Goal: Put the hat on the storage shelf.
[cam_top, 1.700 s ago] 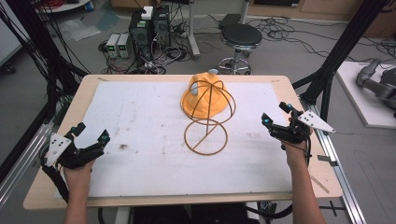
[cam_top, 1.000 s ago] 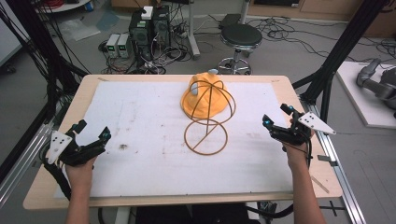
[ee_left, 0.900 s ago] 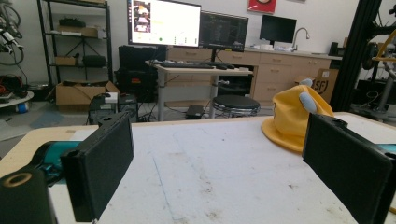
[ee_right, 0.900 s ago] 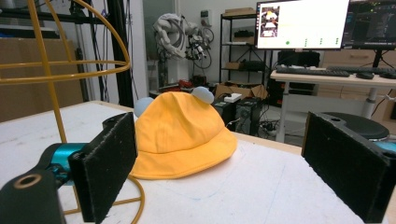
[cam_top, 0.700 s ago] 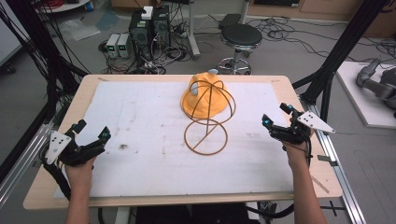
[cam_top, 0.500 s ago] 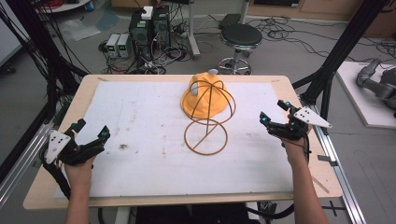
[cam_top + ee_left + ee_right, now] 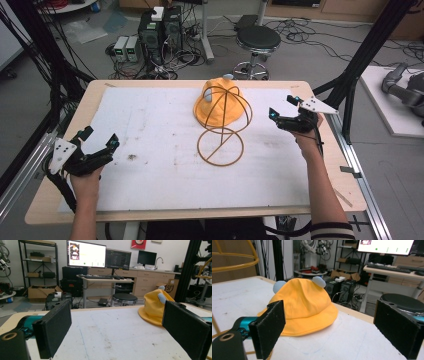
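A yellow bucket hat (image 7: 216,106) with two pale blue ears lies on the white mat at the table's far middle. A gold wire stand (image 7: 220,146) stands against its near side, ring base flat on the mat and dome leaning over the hat. My right gripper (image 7: 281,107) is open and empty, held off the mat to the right of the hat. In the right gripper view the hat (image 7: 304,303) lies just beyond the open jaws, the wire stand (image 7: 235,255) to the left. My left gripper (image 7: 100,136) is open and empty near the left front edge, the hat (image 7: 152,307) far ahead.
The white mat (image 7: 150,120) covers most of the wooden table (image 7: 320,200). A black stool (image 7: 257,38) and computer boxes (image 7: 160,27) stand on the floor past the far edge. Black frame posts (image 7: 357,70) rise at both sides. A dark smudge (image 7: 132,157) marks the mat.
My right gripper has moved away from the person and slightly left, closer to the hat. The left gripper has hardly shifted. Hat and stand have not moved.
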`<state>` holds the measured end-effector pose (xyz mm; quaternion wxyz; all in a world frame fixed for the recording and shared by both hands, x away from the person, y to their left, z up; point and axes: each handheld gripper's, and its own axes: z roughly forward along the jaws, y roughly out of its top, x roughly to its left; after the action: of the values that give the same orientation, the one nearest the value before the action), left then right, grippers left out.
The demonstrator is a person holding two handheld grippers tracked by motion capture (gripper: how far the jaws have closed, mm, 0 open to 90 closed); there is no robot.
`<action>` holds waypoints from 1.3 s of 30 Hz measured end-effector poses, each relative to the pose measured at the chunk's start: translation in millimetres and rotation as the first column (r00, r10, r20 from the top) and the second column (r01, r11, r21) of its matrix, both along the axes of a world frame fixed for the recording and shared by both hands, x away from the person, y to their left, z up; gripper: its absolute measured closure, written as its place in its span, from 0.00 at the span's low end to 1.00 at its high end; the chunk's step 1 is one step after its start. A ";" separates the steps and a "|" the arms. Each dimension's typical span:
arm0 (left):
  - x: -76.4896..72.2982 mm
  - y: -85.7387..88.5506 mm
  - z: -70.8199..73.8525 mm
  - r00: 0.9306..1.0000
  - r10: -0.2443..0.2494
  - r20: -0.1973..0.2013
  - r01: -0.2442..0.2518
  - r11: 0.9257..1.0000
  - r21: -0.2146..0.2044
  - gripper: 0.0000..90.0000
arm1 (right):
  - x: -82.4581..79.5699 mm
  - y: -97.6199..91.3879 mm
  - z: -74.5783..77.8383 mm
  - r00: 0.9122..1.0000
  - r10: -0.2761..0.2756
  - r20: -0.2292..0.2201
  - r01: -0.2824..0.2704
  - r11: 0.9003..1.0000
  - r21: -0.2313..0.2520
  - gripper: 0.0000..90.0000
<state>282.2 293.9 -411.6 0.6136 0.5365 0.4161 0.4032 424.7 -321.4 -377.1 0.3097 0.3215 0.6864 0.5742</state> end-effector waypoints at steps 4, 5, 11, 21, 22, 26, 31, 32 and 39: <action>1.0 -2.3 -0.1 1.000 -0.006 -0.003 0.006 1.000 0.004 0.10 | 19.9 9.0 8.8 1.000 0.014 -0.008 -0.014 1.000 -0.025 0.12; 1.2 -2.7 -0.3 1.000 -0.006 -0.006 0.006 1.000 0.007 0.10 | 25.2 11.3 10.6 1.000 0.017 -0.012 -0.018 0.999 -0.033 0.12; 2.1 -5.2 -2.3 1.000 -0.012 -0.014 0.012 1.000 0.009 0.10 | 54.3 25.8 19.4 0.998 0.029 -0.048 -0.033 0.996 -0.081 0.12; 0.3 -1.1 -6.4 0.999 -0.010 -0.032 0.010 1.000 0.002 0.10 | 90.9 61.1 14.9 0.995 0.074 -0.071 -0.086 0.978 -0.188 0.14; 0.1 -0.7 -7.2 0.999 -0.008 -0.035 0.008 1.000 -0.002 0.10 | 93.8 65.5 14.4 0.994 0.082 -0.077 -0.097 0.973 -0.208 0.14; -1.2 0.2 -9.1 0.999 -0.008 -0.043 0.008 1.000 0.002 0.10 | 106.4 83.0 11.6 0.988 0.123 -0.092 -0.141 0.964 -0.224 0.14; -4.3 0.4 -11.5 0.999 -0.013 -0.051 0.014 1.000 0.006 0.10 | 118.5 101.6 1.0 0.979 0.164 -0.118 -0.188 0.954 -0.235 0.14; -4.3 0.4 -11.5 0.999 -0.013 -0.051 0.014 1.000 0.006 0.10 | 120.6 104.2 -2.0 0.978 0.172 -0.117 -0.195 0.953 -0.233 0.14; -8.1 3.2 -13.5 0.998 -0.011 -0.058 0.011 1.000 0.002 0.10 | 127.8 120.8 -22.3 0.969 0.190 -0.160 -0.224 0.945 -0.238 0.18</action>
<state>274.1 297.1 -425.1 0.6029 0.5510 0.4304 0.3843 552.5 -200.6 -399.4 0.2392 0.2431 0.8037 0.4876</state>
